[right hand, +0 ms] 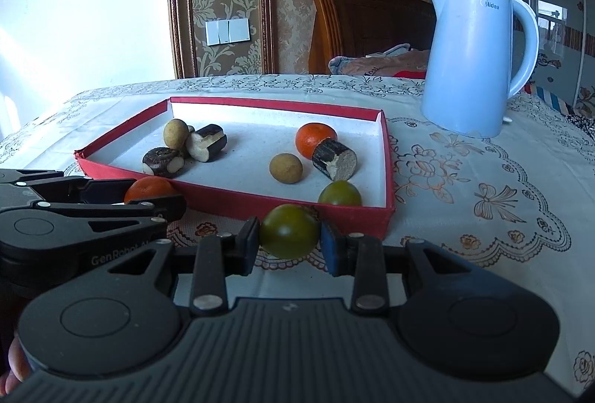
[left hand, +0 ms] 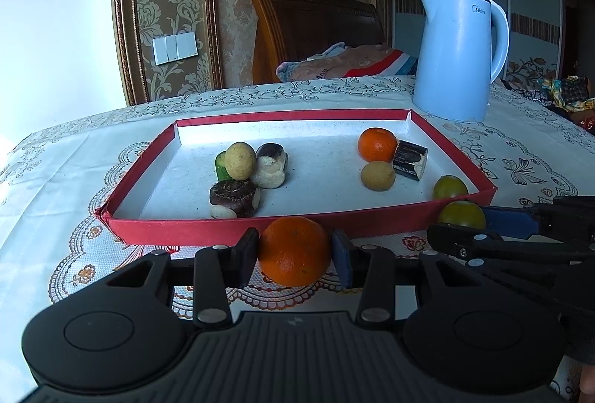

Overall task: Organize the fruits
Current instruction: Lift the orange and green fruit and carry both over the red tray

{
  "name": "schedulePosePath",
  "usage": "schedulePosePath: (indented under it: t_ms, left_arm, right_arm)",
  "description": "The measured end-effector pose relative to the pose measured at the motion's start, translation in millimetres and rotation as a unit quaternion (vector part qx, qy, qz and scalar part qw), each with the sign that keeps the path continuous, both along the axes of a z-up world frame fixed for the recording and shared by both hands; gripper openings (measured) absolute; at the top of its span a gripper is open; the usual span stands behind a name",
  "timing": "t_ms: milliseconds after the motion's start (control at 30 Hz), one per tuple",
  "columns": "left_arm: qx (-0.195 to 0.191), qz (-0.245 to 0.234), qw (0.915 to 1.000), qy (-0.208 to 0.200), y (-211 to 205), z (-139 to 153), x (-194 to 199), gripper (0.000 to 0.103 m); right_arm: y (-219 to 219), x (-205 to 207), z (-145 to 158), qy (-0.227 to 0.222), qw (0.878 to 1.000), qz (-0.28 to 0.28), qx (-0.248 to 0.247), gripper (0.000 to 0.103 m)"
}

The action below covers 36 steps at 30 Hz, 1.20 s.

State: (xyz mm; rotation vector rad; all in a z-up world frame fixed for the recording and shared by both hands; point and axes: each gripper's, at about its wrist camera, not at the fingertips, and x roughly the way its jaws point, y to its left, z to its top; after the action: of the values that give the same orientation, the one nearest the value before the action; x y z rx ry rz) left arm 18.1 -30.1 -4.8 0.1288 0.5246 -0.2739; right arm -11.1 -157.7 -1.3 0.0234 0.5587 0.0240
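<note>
Left hand-held gripper [left hand: 294, 250]: I have it clamped on the orange [left hand: 293, 250], just short of the red tray's [left hand: 238, 224] near wall.
Right hand-held gripper [right hand: 289, 236]: clamped on the green fruit [right hand: 289, 235], near the tray's front right corner.
Slip risk: both fruits are round and pinched only at their sides; I judge a jolt could roll either out onto the desk [right hand: 483, 180].
Wall risk: carried too low, they'd strike the rim.
Crowding: landing on the fruit pieces [left hand: 238, 180] inside could scatter them.
</note>
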Motion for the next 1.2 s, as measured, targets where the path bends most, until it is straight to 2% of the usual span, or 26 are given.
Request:
schedulePosePath:
  t_ms: [433, 633, 900, 1200]
  left_arm:
    - [-0.013, 0.008, 0.9999, -0.002, -1, 10, 0, 0.041]
    - [-0.041, 0.014, 0.9991, -0.004, 4, 24, 7, 0.041]
    - [-0.028, 0.038, 0.9988, -0.011, -5, 30, 33, 0.041]
    - [-0.022, 0.068, 0.9975, 0.001, -8, 23, 70, 0.041]
  right_arm:
    - [-4, 0, 6, -0.014, 1.000, -0.009, 0.009, 0.033]
    - [-6, 3, 13, -0.022, 1.000, -0.014, 0.007, 0.033]
    - [1, 33, 21, -0.012, 1.000, -0.012, 0.000, 0.033]
    - [-14, 84, 9, 0.024, 0.998, -0.055, 0.022, 0.033]
